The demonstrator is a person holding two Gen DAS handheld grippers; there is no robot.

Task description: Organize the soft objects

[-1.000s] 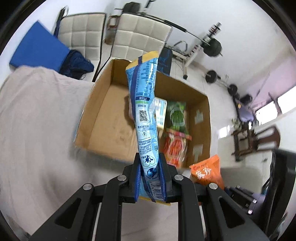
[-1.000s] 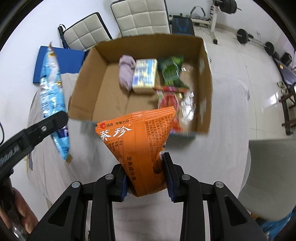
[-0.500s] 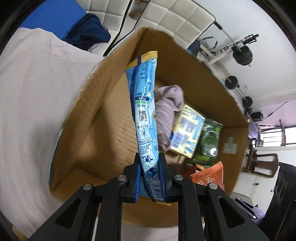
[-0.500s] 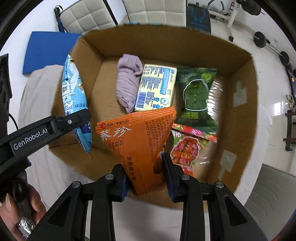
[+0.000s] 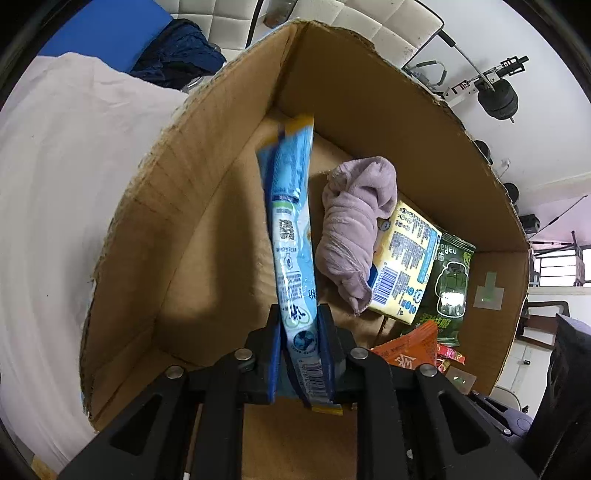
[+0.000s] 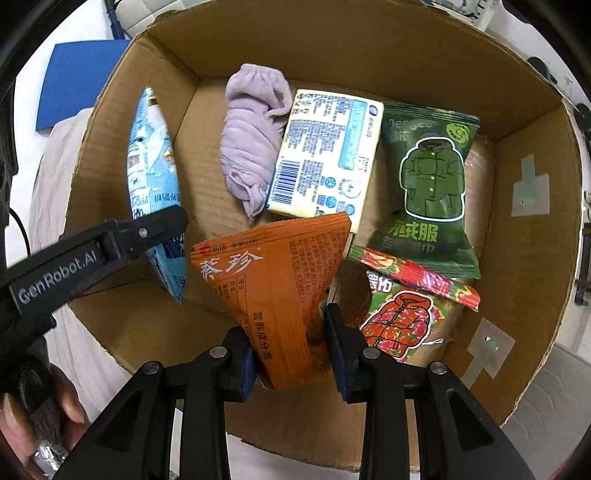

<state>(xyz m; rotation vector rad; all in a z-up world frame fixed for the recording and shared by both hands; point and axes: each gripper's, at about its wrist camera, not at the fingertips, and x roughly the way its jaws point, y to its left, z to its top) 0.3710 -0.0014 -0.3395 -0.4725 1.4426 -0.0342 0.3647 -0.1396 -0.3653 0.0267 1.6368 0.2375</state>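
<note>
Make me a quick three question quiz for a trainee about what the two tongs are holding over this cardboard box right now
1. True or false: the left tongs grip the blue packet.
2. What colour is the packet in the right tongs? A. green B. orange C. yellow
3. Which soft item in the cardboard box lies between the blue packet and the yellow pack?

Key:
1. True
2. B, the orange packet
3. The rolled lilac cloth

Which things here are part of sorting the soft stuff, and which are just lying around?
Job:
blue packet in left gripper
orange packet in right gripper
cardboard box
purple cloth
yellow pack
green packet
red packet

Lying about:
blue mat
white chairs
weights
</note>
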